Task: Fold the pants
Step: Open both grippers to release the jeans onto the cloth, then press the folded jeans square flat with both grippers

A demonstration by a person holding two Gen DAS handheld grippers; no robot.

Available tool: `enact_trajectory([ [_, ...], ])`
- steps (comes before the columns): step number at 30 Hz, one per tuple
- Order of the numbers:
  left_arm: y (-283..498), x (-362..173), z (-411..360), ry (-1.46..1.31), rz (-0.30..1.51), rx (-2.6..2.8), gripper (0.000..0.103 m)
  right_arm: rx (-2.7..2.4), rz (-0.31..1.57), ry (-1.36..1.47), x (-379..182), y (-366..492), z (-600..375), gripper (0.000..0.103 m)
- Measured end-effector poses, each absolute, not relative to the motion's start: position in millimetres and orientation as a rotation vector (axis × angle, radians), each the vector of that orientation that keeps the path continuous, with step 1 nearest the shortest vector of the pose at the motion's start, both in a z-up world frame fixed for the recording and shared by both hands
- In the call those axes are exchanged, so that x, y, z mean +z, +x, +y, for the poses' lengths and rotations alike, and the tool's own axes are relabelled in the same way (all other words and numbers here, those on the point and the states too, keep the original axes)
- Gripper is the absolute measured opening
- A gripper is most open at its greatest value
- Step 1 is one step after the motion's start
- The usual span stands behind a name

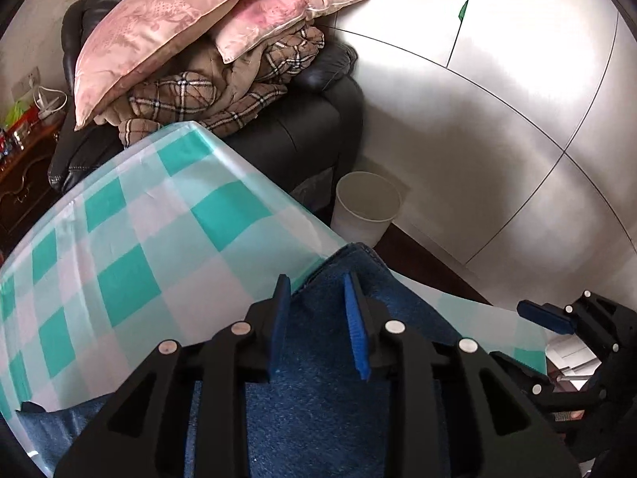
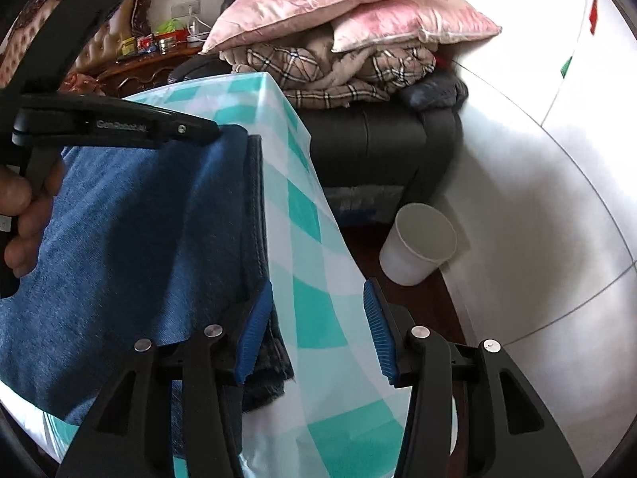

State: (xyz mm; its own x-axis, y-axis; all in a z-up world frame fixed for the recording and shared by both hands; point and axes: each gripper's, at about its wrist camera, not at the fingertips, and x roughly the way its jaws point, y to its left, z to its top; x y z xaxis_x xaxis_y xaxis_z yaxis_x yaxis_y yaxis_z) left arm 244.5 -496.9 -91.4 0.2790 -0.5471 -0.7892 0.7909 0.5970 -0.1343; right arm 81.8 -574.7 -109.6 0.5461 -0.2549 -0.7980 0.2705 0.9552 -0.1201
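Folded blue denim pants [image 1: 318, 398] [image 2: 139, 239] lie on a table under a teal-and-white checked cloth [image 1: 159, 239] [image 2: 314, 318], close to its edge. My left gripper [image 1: 316, 279] hovers over the pants near their far edge. Its blue pads stand apart, with denim showing in the gap and nothing pinched. The right wrist view shows the left gripper [image 2: 195, 131] from the side, held by a hand [image 2: 20, 215]. My right gripper [image 2: 318, 283] is open over the tablecloth, its left pad [image 2: 254, 322] against the pants' side edge. The left wrist view shows the right gripper [image 1: 545, 316] at the far right.
A white wastebasket [image 1: 366, 207] [image 2: 418, 247] stands on the floor beyond the table edge. Behind it is a dark leather armchair [image 1: 302, 135] [image 2: 378, 139] piled with pink pillows [image 1: 167, 32] and a plaid blanket [image 1: 223, 91]. A wooden cabinet [image 2: 151, 63] with small items is at the back left.
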Motion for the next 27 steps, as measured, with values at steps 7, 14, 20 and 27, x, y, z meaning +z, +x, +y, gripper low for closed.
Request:
enact_trajectory([
  [7, 252.0, -96.3, -490.8, 0.271, 0.916, -0.878, 0.050, -0.342, 0.962, 0.015, -116.9, 75.5, -578.8, 0.045],
  [14, 264.9, -81.4, -463.8, 0.265, 0.878, -0.732, 0.047, -0.425, 0.988, -0.006, -114.8, 67.8, -584.5, 0.056],
  [20, 270.4, -73.7, -406.1, 0.157, 0.900, -0.692, 0.034, -0.534, 0.968, -0.012, -94.8, 50.0, -581.3, 0.060],
  [27, 269.0, -105.3, -376.5, 0.195, 0.980, -0.640, 0.036, -0.417, 0.870, 0.021, -59.8, 57.1, -532.3, 0.070],
])
